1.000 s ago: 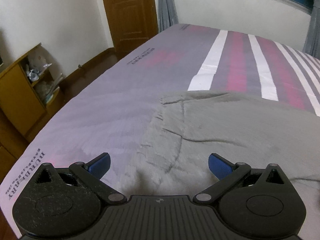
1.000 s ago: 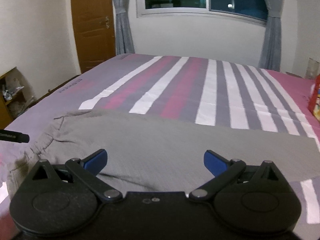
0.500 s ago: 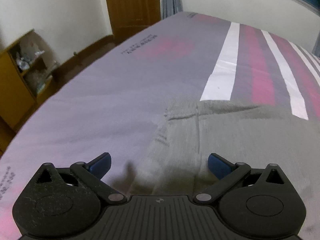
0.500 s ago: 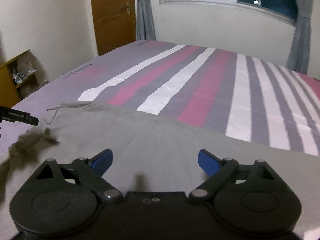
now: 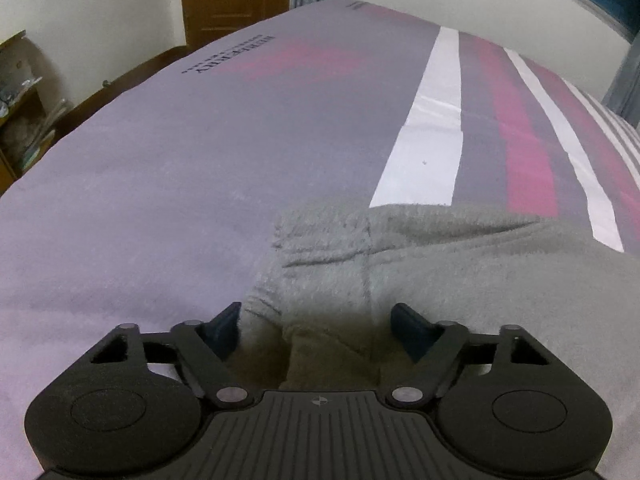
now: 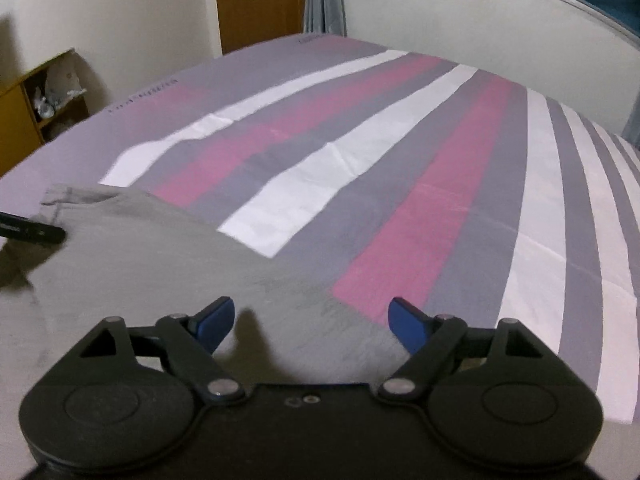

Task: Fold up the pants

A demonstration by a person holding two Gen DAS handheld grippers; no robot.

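I have the left gripper [image 5: 316,322] low over the grey pants [image 5: 460,276], jaws spread wide astride a bunched fold at the waistband end. My right gripper [image 6: 310,322] is spread wide too, hovering at the pants' far edge [image 6: 152,264] on the striped bedsheet [image 6: 400,184], with open sheet ahead
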